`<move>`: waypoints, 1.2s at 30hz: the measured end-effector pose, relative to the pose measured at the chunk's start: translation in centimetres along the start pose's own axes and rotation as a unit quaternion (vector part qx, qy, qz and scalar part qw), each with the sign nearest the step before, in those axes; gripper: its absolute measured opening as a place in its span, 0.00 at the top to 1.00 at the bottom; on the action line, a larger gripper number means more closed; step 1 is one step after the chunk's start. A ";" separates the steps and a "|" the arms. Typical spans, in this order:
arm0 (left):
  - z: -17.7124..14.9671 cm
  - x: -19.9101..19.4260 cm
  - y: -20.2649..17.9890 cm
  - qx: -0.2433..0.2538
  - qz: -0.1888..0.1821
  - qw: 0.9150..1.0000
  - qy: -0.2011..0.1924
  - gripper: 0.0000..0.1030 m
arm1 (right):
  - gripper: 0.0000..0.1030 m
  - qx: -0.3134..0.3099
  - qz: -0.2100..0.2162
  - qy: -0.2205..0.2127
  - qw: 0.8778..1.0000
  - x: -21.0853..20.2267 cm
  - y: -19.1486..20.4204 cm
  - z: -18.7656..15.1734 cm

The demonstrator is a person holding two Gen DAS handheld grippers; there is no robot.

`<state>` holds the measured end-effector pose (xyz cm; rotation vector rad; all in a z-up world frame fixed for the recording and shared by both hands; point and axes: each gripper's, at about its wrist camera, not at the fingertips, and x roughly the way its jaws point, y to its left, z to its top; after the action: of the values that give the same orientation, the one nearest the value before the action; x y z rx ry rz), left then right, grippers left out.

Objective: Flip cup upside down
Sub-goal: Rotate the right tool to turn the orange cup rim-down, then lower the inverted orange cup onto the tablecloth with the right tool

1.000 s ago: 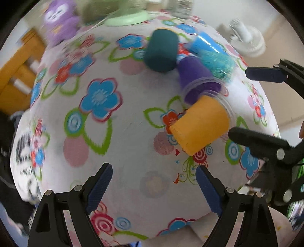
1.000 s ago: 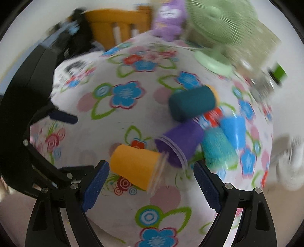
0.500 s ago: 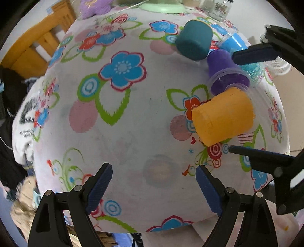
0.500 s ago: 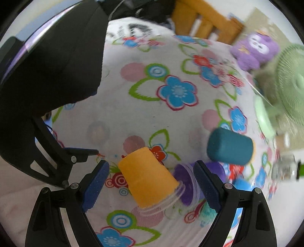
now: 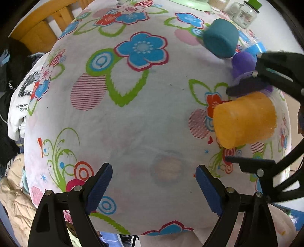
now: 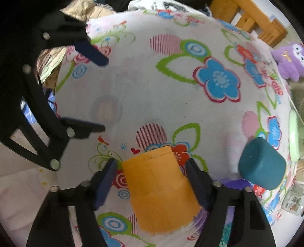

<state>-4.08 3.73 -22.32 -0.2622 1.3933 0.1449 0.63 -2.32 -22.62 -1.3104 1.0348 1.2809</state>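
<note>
An orange cup [image 5: 245, 118] lies on its side on the flowered tablecloth [image 5: 133, 117], base towards the table middle. In the right wrist view the orange cup [image 6: 161, 191] sits between the fingers of my right gripper [image 6: 152, 180], which is open with its pads close beside the cup. The right gripper also shows in the left wrist view [image 5: 228, 125], straddling the cup. My left gripper [image 5: 153, 182] is open and empty over bare cloth, left of the cup.
A teal cup [image 5: 221, 40] lies on its side beyond, with a purple cup [image 5: 244, 63] behind the orange one. A glass jar [image 5: 245, 13] and a green fan base [image 6: 293, 136] stand farther back. A purple plush toy [image 6: 290, 58] and wooden chair [image 5: 38, 34] are at the table's edge.
My right gripper has moved in around the orange cup, which now sits between its fingers. The left gripper has drawn closer to the cloth.
</note>
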 end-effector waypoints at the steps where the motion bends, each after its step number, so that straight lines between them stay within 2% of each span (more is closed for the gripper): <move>1: -0.1 0.1 0.1 -0.001 0.002 1.000 0.001 0.12 | 0.33 0.002 0.003 0.003 1.000 0.3 0.0 0.0; 3: -0.2 0.2 0.3 -0.001 0.005 1.000 0.002 0.12 | 0.41 0.006 0.012 0.004 1.000 0.6 0.1 0.0; 5: -0.3 0.2 0.3 0.003 0.007 1.000 0.002 0.12 | 0.43 0.009 0.017 0.002 1.000 0.6 0.2 -0.1; 13: -0.1 -0.9 -1.1 0.017 0.015 1.000 0.001 0.12 | 0.45 0.075 0.007 -0.031 0.997 -1.3 -0.3 -0.7; 18: 0.8 -3.0 -0.4 0.026 0.020 0.999 -0.009 0.12 | 0.45 0.157 -0.014 -0.074 0.985 -4.1 -1.2 -0.9; 22: 1.8 -4.7 0.6 0.033 0.017 0.999 -0.020 0.12 | 0.45 0.248 -0.039 -0.117 0.961 -6.8 -2.2 -1.7; 24: 2.4 -5.4 1.2 0.037 0.013 0.999 -0.021 0.12 | 0.45 0.293 -0.052 -0.140 0.944 -7.8 -2.6 -1.1; 26: 2.9 -6.1 1.9 0.045 0.008 0.999 -0.025 0.12 | 0.45 0.337 -0.070 -0.164 0.925 -9.0 -2.5 -1.2; 31: 4.5 -7.3 3.0 0.079 -0.002 0.996 -0.044 0.12 | 0.45 0.439 -0.112 -0.209 0.866 -10.6 -2.2 -1.5; 36: 4.9 -8.3 2.1 0.121 -0.015 0.991 -0.062 0.12 | 0.45 0.498 -0.157 -0.244 0.817 -11.9 -0.5 -2.1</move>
<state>-1.42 7.55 -13.58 -0.0703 1.2682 -0.0322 0.52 -5.08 -10.89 -0.2789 0.8521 0.5725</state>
